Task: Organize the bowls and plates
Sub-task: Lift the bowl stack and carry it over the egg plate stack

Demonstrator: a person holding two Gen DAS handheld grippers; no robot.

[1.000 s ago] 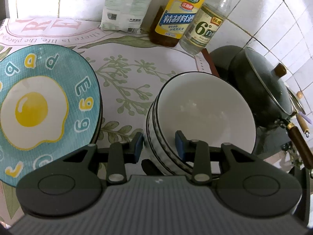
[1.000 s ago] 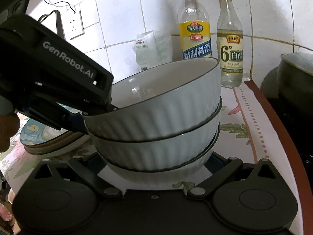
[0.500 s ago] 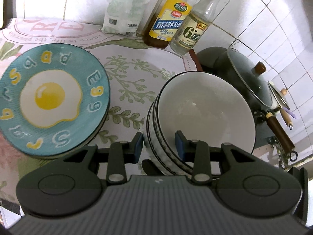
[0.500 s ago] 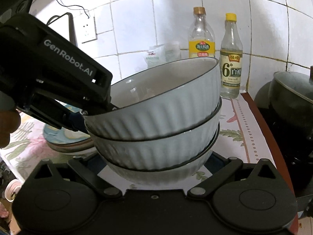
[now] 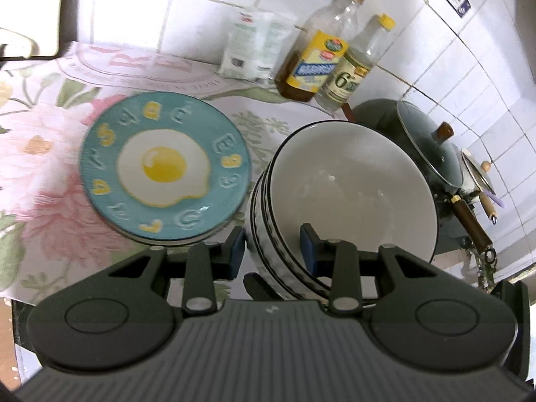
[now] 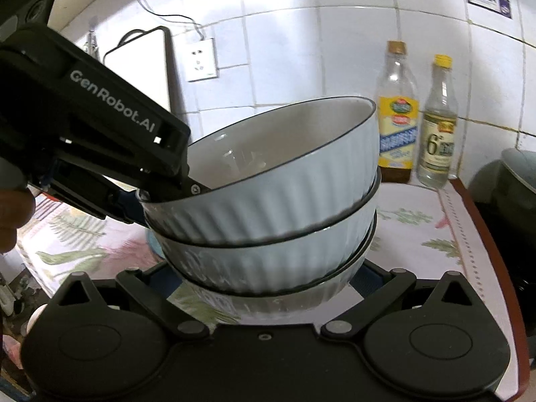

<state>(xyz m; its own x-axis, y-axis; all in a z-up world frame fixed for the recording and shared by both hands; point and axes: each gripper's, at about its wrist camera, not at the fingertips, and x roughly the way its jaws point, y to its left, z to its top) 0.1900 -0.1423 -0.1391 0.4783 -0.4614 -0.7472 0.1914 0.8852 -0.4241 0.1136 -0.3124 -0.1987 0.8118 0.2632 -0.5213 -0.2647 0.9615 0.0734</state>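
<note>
Left wrist: left gripper (image 5: 272, 248) clamped across the rims of the bowl stack (image 5: 348, 197), beside the egg plate (image 5: 164, 169); two bottles (image 5: 315, 57).

Right wrist: three bowls (image 6: 268, 201); right gripper (image 6: 268, 279) wide apart under the lowest; "GenRobot.AI", bottle "6°" (image 6: 437, 124).

Home kitchen: tiled wall (image 6: 284, 33), condiment bottles (image 5: 315, 63), lidded pot (image 5: 425, 144) at right, floral counter cloth (image 5: 40, 154).
</note>
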